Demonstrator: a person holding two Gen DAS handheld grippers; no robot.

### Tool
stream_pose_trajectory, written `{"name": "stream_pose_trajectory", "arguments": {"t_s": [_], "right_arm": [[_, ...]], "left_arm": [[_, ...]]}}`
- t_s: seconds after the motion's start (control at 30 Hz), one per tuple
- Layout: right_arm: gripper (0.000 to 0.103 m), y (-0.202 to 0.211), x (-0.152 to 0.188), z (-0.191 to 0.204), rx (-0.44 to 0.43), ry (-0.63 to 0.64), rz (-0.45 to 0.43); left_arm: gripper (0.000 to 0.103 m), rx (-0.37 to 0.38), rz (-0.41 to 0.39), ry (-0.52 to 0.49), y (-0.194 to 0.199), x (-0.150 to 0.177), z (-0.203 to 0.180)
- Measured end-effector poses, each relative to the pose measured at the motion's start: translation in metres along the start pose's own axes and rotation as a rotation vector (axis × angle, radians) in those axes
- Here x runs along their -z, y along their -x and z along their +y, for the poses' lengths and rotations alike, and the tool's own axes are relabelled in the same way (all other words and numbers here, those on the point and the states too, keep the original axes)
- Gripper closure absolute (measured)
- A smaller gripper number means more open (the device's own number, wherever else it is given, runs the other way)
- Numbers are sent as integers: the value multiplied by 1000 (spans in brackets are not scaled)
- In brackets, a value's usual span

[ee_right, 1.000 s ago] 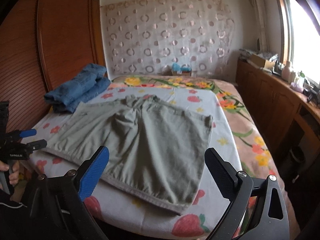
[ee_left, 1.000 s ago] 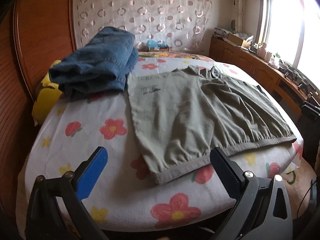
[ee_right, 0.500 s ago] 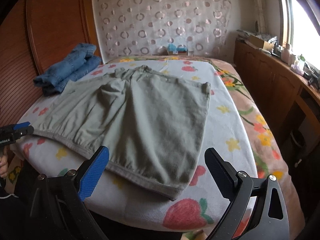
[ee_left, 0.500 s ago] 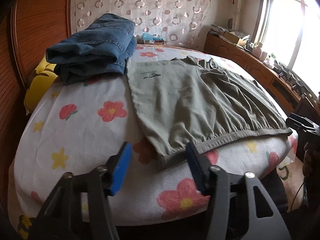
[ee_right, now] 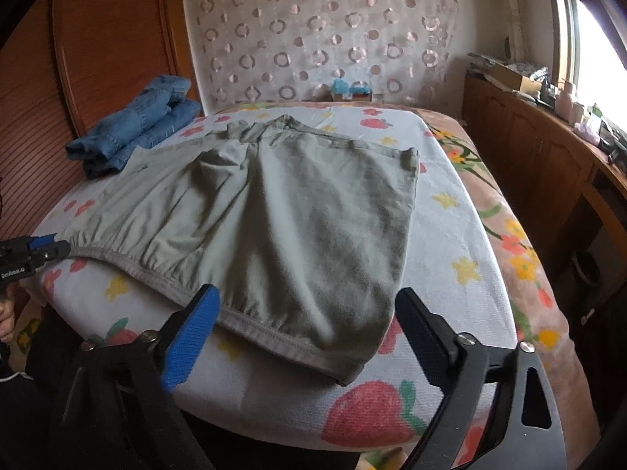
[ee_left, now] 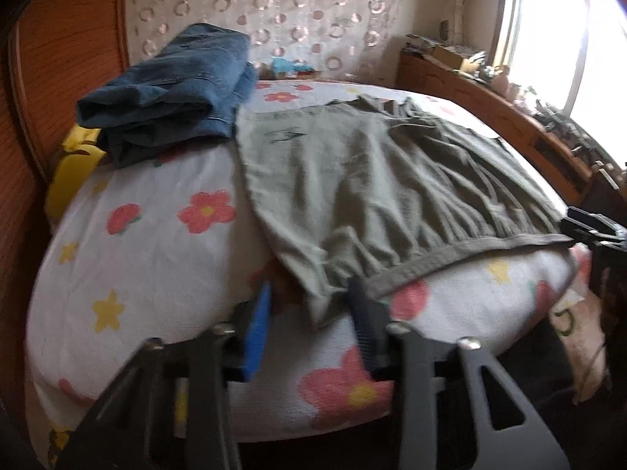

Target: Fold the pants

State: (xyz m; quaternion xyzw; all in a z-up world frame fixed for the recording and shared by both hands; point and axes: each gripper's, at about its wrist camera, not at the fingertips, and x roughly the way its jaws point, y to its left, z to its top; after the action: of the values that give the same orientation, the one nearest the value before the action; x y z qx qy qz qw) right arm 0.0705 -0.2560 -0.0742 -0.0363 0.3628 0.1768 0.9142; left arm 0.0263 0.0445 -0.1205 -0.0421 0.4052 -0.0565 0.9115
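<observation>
Grey-green pants [ee_right: 274, 227] lie spread flat on the flowered bed [ee_right: 450, 258], waistband toward the near edge.

In the left wrist view, the pants fill the middle and right of the frame, and the left tool [ee_left: 309, 309] has just been closing around the near waistband corner, which sits between its fingers; whether the pads already press the cloth cannot be told. In the right wrist view, the right tool [ee_right: 305, 325] stands wide apart at the bottom of the frame, over the other waistband corner, holding nothing. Folded blue jeans [ee_left: 172, 90] rest at the upper left, just beside the pants, by the wooden headboard [ee_right: 98, 51].
</observation>
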Motion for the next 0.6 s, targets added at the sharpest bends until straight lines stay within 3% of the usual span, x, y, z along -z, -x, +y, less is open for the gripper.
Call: {"name": "stream_pose_trajectory", "arguments": {"t_s": [0.07, 0.13, 0.6], "right_arm": [[13, 0, 1, 0, 2, 6, -2], [13, 0, 1, 0, -1, 1, -3], [20, 2, 0, -8, -12, -9, -22]], "left_arm": [[96, 14, 6, -14, 1, -2, -4], [100, 10, -3, -37, 4, -4, -10], [102, 140, -98, -126, 29, -60, -53]]}}
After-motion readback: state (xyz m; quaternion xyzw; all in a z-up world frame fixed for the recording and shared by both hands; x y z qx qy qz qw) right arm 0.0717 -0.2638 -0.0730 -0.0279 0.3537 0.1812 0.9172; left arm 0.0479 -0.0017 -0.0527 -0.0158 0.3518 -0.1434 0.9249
